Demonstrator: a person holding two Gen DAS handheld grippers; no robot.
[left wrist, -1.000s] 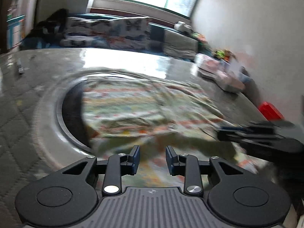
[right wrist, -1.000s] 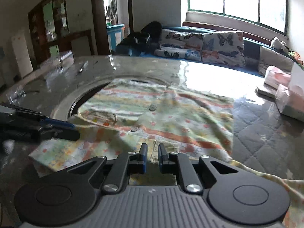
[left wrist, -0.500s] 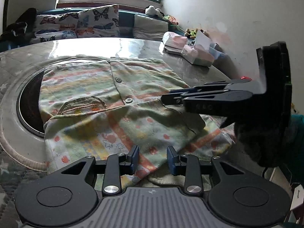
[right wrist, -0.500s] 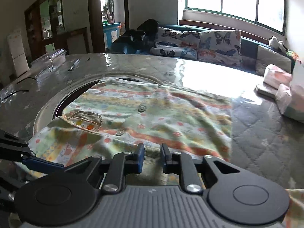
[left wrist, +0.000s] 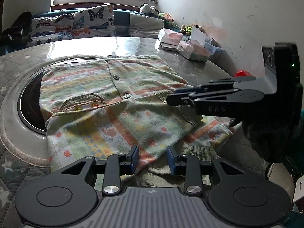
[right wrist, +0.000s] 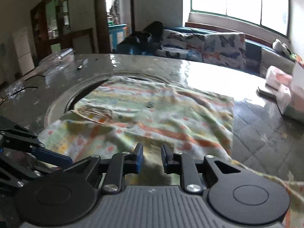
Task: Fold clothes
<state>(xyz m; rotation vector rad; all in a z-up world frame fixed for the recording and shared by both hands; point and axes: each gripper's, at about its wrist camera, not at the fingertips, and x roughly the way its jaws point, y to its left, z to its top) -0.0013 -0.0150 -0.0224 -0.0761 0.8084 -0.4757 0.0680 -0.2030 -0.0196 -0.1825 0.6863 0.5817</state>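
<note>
A striped, flower-printed shirt (left wrist: 114,87) with buttons and a corduroy pocket lies flat on the table, its near part folded over itself. My left gripper (left wrist: 152,158) stands open just over the near hem, and cloth shows in the gap without the pads pressing it. The right gripper (left wrist: 172,98) reaches in from the right, low over the shirt's right side. In the right wrist view the shirt (right wrist: 152,114) is blurred. There my right gripper (right wrist: 150,158) is open at the near edge with olive cloth below it, and the left gripper (right wrist: 53,155) shows at far left.
The shirt partly covers a round inset (left wrist: 28,106) in the quilted table top. Tissue packs (left wrist: 191,51) and a red thing (left wrist: 242,74) sit by the wall at right. A clear plastic box (right wrist: 62,55) and a pen (right wrist: 81,65) lie far left. Butterfly cushions (left wrist: 76,24) line the sofa behind.
My right gripper's jaws have parted from nearly shut on the hem. The left wrist view has swung to the right, so the right gripper now shows large at its right.
</note>
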